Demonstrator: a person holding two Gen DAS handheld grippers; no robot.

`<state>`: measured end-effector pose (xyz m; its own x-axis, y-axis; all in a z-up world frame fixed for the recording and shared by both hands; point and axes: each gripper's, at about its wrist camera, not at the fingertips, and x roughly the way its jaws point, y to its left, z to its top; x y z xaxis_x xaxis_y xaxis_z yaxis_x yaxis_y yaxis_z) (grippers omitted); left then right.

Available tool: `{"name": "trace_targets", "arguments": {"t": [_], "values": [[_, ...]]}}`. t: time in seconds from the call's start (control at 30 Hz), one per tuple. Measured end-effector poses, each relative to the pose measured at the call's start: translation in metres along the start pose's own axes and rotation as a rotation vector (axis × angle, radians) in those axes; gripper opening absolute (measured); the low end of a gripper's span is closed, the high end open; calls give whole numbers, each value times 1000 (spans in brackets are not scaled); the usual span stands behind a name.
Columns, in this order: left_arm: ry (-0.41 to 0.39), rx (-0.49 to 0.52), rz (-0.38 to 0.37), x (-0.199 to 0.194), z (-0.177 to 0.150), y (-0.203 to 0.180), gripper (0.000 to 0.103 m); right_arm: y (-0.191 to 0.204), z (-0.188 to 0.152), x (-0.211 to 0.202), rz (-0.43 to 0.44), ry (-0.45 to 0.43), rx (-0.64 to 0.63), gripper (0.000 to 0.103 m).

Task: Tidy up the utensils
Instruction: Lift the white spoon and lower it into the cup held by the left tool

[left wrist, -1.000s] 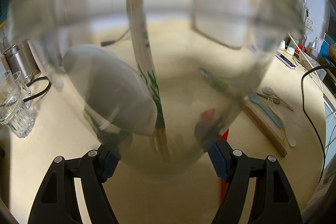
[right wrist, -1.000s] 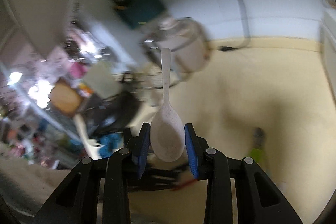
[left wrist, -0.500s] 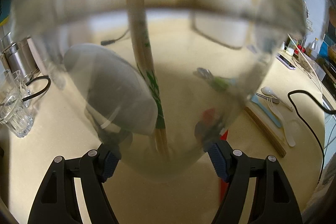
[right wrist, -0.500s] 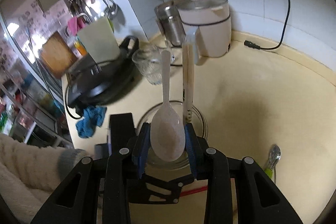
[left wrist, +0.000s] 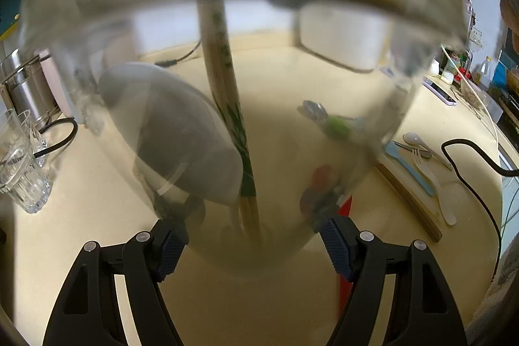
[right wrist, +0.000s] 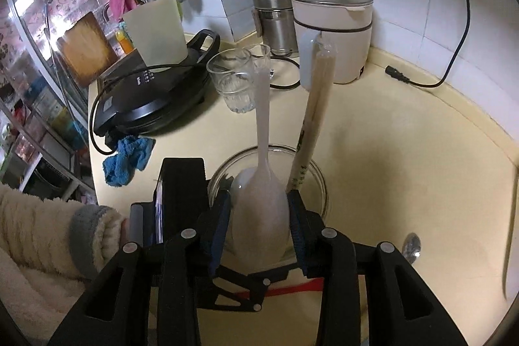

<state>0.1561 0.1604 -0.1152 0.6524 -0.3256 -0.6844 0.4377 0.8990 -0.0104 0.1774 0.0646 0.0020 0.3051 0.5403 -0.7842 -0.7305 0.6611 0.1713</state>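
My left gripper [left wrist: 253, 245] is shut on a clear glass tumbler [left wrist: 292, 151] that fills the left wrist view. Paper-wrapped chopsticks [left wrist: 223, 80] stand inside it, beside a grey rounded shape [left wrist: 168, 132] like a spoon bowl. In the right wrist view the same tumbler [right wrist: 314, 177] is seen from above, with the chopsticks [right wrist: 316, 106] sticking up out of it. My right gripper [right wrist: 259, 209] hovers over its mouth with a white plastic spoon [right wrist: 261, 226], handle pointing away. Its jaws are opening, and the pads still touch the bowl's edges.
Drinking glasses [left wrist: 22, 171] and a steel canister [left wrist: 26, 86] stand left. A wooden board with a fork and spoons [left wrist: 421, 164] lies right, near a black cable [left wrist: 470, 158]. Behind are a black griddle [right wrist: 152, 99], blue cloth [right wrist: 126, 161], white cooker [right wrist: 334, 31] and a fleecy sleeve [right wrist: 39, 232].
My right gripper has swung across and down with the spoon, from a blurred view of shelves to above the tumbler. Its jaws stand a little wider. The left gripper and tumbler have not moved.
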Motion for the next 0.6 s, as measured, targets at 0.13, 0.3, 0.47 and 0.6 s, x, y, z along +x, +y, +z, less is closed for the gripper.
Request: {"name": "trace_targets", "arguments": {"t": [0.13,0.3,0.47,0.6], "values": [[1,-1,-1,0,0,0,77,-5,1,0,21,-4,24,37],[0,0,-2,0,0,-1,77,2,1,0,7,42,-7,33],[0,-3,-2,1,1,-1,77,2,-3,-21,-5,57,-5,33],[1,-4,-1,1,2,-1,77,-4,-10,-43,-57,99,-20,33]]}}
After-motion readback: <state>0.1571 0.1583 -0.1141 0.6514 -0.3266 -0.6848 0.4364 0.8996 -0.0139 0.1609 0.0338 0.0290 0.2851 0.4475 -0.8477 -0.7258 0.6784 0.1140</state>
